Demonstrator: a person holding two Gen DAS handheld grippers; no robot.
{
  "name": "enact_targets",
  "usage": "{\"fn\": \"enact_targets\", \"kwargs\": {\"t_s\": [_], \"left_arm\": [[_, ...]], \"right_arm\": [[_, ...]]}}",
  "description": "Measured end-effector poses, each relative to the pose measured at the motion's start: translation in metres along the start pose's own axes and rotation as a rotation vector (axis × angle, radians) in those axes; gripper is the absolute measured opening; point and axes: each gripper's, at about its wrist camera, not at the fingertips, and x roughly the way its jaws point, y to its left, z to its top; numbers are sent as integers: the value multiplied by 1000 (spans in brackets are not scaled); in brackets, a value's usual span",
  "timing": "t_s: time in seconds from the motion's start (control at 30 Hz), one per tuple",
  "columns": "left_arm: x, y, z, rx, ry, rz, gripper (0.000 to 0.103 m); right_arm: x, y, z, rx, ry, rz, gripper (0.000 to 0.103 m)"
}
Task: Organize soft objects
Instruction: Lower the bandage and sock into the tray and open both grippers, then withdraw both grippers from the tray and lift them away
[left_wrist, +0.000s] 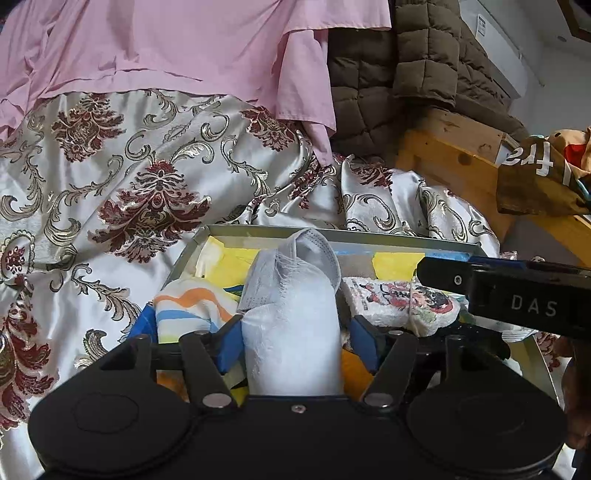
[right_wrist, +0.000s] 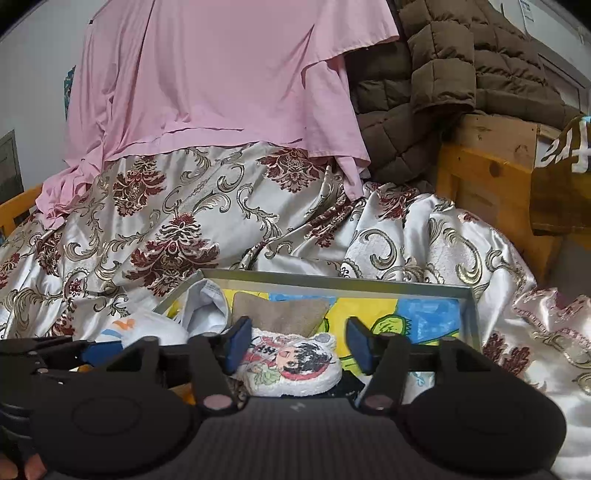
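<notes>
Presently we list: left gripper (left_wrist: 291, 332), jaws clamped on a white gauzy fabric roll (left_wrist: 293, 325) above the grey metal tray (right_wrist: 332, 282); light, squashy, best held mid-body. Right gripper (right_wrist: 297, 345), jaws apart, straddles a cartoon-printed white terry cloth (right_wrist: 291, 363).

The left gripper (left_wrist: 291, 332) points toward twelve o'clock, level and low, its two blue-padded fingers (left_wrist: 231, 345) parted and pressed against either side of a white bundle that fills the gap between them. The right gripper (right_wrist: 299, 345) sits just beside it at three o'clock, also aimed toward twelve, its jaws spread wide; the left pad (right_wrist: 240, 343) touches the edge of a printed cloth while the right pad stands clear of it. At the seven o'clock corner of the right wrist view, fingertips (right_wrist: 22, 467) of the person's hand peek in behind the left tool.
</notes>
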Motion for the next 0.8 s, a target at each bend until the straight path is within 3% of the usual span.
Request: {"fn": "enact_targets", "kwargs": {"t_s": [0.13, 0.53, 0.8], "left_arm": [[-10, 2, -1, -20, -24, 4, 72], [-33, 8, 4, -56, -72, 33, 79], [-61, 11, 2, -80, -133, 40, 90]], "right_arm": [[-9, 0, 3, -7, -12, -5, 81], [-28, 0, 10, -18, -28, -27, 90], [-49, 4, 13, -19, -47, -47, 100]]}}
